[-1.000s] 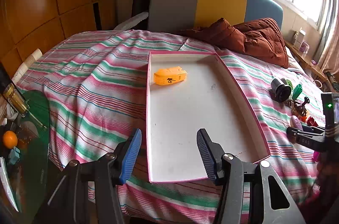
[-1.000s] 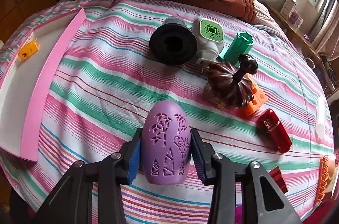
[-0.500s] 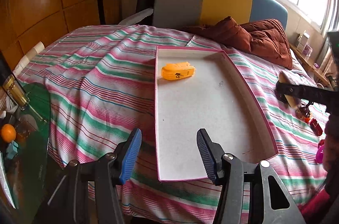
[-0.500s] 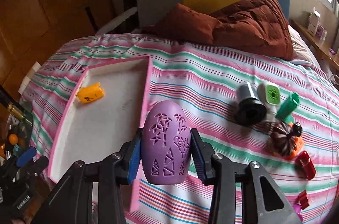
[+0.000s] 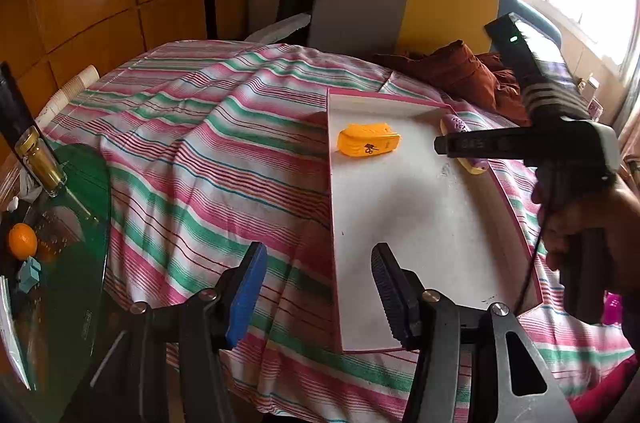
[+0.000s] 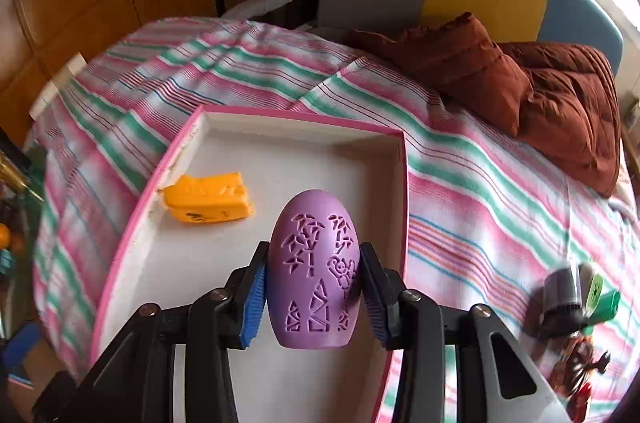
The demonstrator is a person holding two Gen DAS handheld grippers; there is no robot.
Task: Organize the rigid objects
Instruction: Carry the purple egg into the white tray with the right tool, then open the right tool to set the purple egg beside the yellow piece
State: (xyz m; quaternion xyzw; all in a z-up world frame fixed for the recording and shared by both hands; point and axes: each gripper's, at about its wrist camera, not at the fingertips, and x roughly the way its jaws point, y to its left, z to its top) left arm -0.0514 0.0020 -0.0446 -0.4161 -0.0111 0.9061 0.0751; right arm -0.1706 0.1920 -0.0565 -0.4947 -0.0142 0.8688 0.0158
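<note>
In the left wrist view, the left tool (image 5: 318,287) is seen open with nothing between its fingers, held over the near left corner of the tray (image 5: 404,223), a shallow white tray with a pink rim lying on the striped bed (image 5: 208,151). An orange block (image 5: 368,145) lies inside the tray near its far left corner. Over the tray's far right side the right tool (image 5: 456,145) is seen from the side, held by a hand (image 5: 580,223), with the purple egg (image 5: 456,124) partly visible behind its fingers; a yellow part shows below them. A brown quilt (image 5: 464,75) is bunched beyond the tray's far edge. To the left of the tray, past the bed's edge, a green glass table (image 5: 72,223) carries a bottle (image 5: 40,163) and an orange fruit (image 5: 22,241). In the right wrist view, the right tool (image 6: 314,297) is closed on the purple egg (image 6: 314,271), whose cut-out pattern faces the camera, and the egg is held above the tray (image 6: 280,159), over its right half; whether it touches the floor of the tray cannot be told. The orange block (image 6: 208,199) lies against the tray's left wall. Well to the right of the tray, on the bed (image 6: 480,183), a blurred cluster of small things (image 6: 576,307) is seen, among them a dark cylinder and a green piece. The quilt (image 6: 520,83) lies beyond the tray to the right.
</note>
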